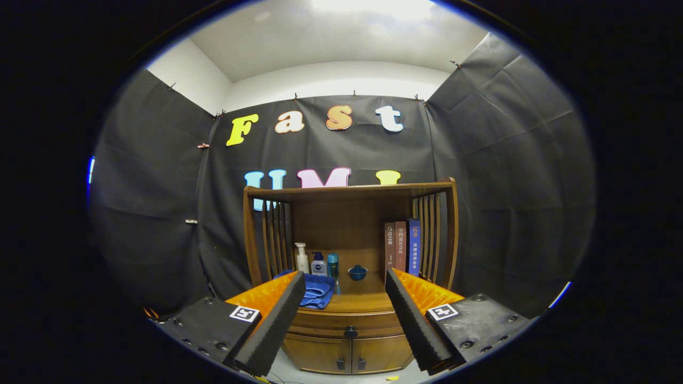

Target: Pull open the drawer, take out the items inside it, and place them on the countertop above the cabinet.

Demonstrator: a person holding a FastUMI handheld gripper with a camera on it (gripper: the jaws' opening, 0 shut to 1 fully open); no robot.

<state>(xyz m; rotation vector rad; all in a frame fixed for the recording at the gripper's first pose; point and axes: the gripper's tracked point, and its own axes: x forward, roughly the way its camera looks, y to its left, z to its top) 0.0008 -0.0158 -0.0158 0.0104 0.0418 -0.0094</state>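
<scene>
A wooden cabinet (347, 234) stands ahead against the booth wall. Its drawer (349, 324) sits closed under the countertop (360, 303), with a small dark knob (350, 332) at its middle. My gripper (346, 285) is open, held some way back from the cabinet, and the drawer front shows between the two fingers (277, 325). Nothing is between them. What lies inside the drawer is hidden.
On the countertop lie a blue cloth (316, 290), a white pump bottle (302, 258), two smaller bottles (319, 265) and a small blue lidded cup (357, 272). Three books (403, 246) stand at the right. Two lower doors (349, 354) sit beneath the drawer.
</scene>
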